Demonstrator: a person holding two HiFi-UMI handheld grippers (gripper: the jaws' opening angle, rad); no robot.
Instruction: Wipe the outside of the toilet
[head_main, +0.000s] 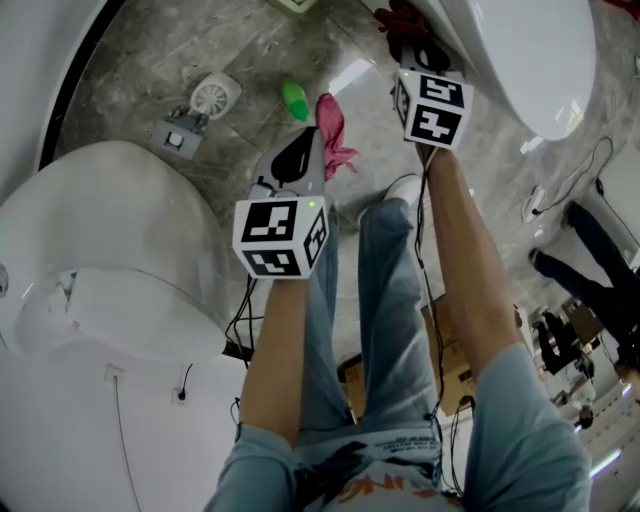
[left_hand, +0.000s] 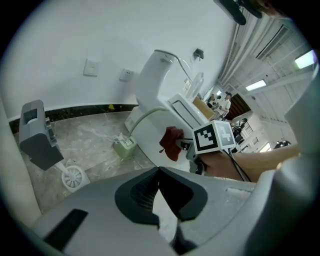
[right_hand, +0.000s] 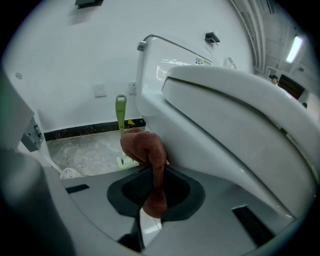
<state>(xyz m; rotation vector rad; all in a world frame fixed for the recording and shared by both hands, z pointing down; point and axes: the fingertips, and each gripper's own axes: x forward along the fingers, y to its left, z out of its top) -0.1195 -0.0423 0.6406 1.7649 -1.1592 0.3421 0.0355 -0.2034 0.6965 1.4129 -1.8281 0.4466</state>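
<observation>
Toilet just ahead of right gripper, lid down. Fingers grasping red-brown cloth, bunched at the bowl's side under the rim; it seems to touch. Wiping judged under way, with most of the shell left. Left gripper: fingers clenched, empty. Bowl's base and far side hidden.

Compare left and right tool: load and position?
Load: the right tool is shut on a red-brown cloth; the left tool is shut on nothing.
Position: the right tool holds the cloth up at the toilet outer wall; the left tool hangs away from it, over the floor.
Shared: both are shut.
</observation>
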